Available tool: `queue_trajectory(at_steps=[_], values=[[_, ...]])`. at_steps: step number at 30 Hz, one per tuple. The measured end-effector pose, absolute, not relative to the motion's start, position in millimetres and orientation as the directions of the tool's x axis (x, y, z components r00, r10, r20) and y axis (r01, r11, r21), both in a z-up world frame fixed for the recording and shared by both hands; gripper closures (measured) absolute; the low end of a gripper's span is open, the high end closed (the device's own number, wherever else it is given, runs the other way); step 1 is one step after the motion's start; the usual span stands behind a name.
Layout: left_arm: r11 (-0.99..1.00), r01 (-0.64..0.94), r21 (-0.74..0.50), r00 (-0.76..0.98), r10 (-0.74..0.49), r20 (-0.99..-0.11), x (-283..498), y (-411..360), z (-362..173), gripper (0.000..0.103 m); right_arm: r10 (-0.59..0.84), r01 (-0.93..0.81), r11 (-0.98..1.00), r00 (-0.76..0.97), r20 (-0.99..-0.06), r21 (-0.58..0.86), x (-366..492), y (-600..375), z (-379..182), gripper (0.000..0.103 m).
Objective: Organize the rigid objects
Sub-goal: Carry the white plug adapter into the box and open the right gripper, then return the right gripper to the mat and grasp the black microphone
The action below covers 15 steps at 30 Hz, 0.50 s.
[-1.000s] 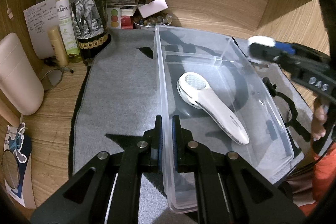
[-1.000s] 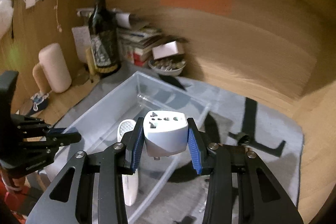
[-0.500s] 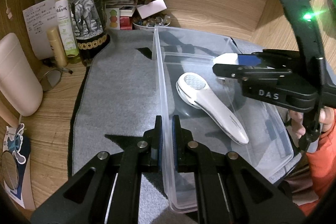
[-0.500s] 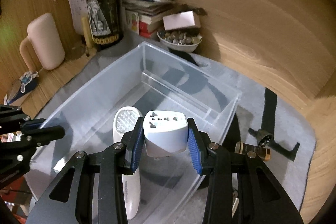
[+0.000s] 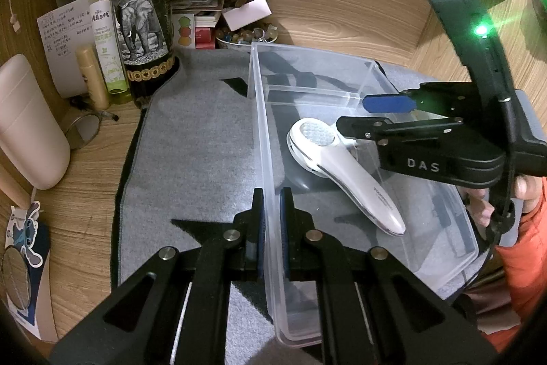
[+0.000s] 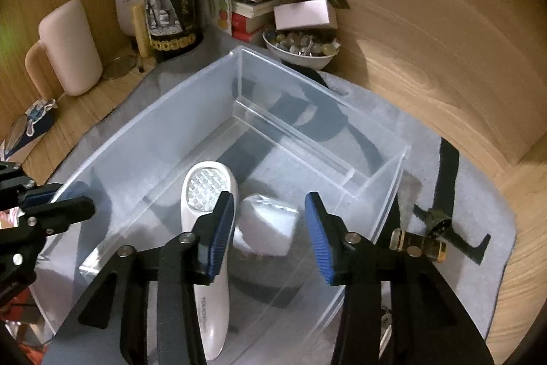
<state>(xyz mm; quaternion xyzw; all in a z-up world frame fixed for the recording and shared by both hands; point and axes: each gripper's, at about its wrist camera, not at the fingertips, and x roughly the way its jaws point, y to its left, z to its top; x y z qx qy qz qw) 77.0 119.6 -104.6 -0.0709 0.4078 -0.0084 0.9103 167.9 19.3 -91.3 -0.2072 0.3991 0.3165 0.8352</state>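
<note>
One white plug adapter [image 6: 268, 224] is sitting blurry inside the clear box [image 6: 154, 139], just past the right gripper [image 6: 270, 236]. Its two blue pads are opening and not touching the adapter. One long white handheld device [image 6: 210, 248] is lying right beside the left pad. The far part of the box is staying free. The left gripper [image 5: 271, 230] is pinching shut on the box's near wall. One gold clip [image 6: 417, 245] is lying outside, to the right.

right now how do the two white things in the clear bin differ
The handheld device is long and slim, lying flat with a grid-patterned head; the travel adapter is a short blocky cube, blurred between the right gripper's opening jaws, untouched by either pad. Both are white and inside the clear bin.
</note>
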Motion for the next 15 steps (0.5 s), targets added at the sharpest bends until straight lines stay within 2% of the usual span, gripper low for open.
queue_trajectory(at_steps=[3, 7, 15], values=[[0.990, -0.043, -0.136, 0.667, -0.073, -0.741, 77.0, 119.7, -104.6, 0.096, 0.370, -0.696, 0.711, 0.493, -0.788, -0.101, 163.5, 18.3, -86.3, 0.059], [0.990, -0.042, -0.135, 0.667, -0.073, -0.741, 77.0, 119.8, -104.7, 0.096, 0.398, -0.693, 0.714, 0.519, -0.757, -0.099, 156.4, 12.5, -75.4, 0.040], [0.990, -0.044, -0.135, 0.666, -0.071, -0.743, 76.5, 121.3, -104.2, 0.096, 0.430, -0.655, 0.748, 0.598, -0.677, -0.103, 143.8, -10.6, -43.3, 0.022]])
